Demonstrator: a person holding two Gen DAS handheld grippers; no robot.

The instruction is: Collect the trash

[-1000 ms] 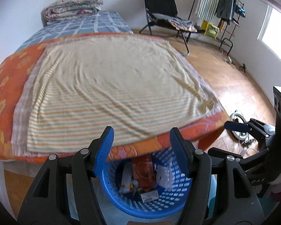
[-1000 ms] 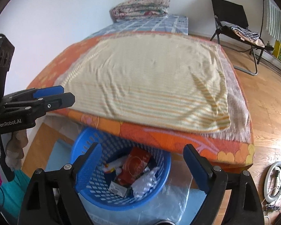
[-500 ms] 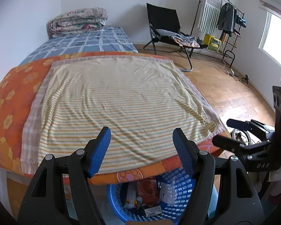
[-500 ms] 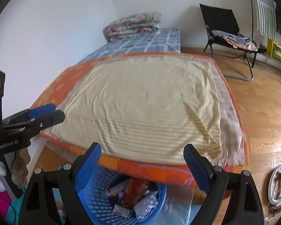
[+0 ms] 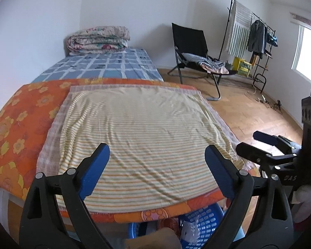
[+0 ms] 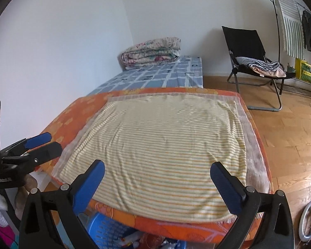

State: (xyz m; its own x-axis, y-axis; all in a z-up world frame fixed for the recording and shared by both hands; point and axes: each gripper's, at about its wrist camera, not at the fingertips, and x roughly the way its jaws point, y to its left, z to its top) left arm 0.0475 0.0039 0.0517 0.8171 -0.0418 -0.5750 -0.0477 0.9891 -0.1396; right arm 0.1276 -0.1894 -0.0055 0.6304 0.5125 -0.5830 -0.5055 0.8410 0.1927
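Observation:
A blue plastic basket [image 5: 205, 217] with wrappers and other trash in it stands on the floor below the bed's near edge; it also shows in the right wrist view [image 6: 112, 231]. My left gripper [image 5: 157, 170] is open and empty, raised above the bed's foot. My right gripper [image 6: 158, 183] is open and empty at about the same height. The right gripper shows at the right of the left wrist view [image 5: 265, 143]. The left gripper shows at the left of the right wrist view [image 6: 35, 145]. No loose trash shows on the bed.
The bed [image 5: 41, 108] has an orange flowered cover and a striped yellow blanket [image 5: 143, 132]. A folded quilt [image 5: 97, 39] lies at its head. A black folding chair [image 5: 194, 51] and a clothes rack [image 5: 250, 33] stand on the wooden floor. A ring light [image 6: 309, 220] lies on the floor.
Both grippers have risen and tilted up from the basket. The basket has slid toward the bottom edge of both views and the far wall has come into view.

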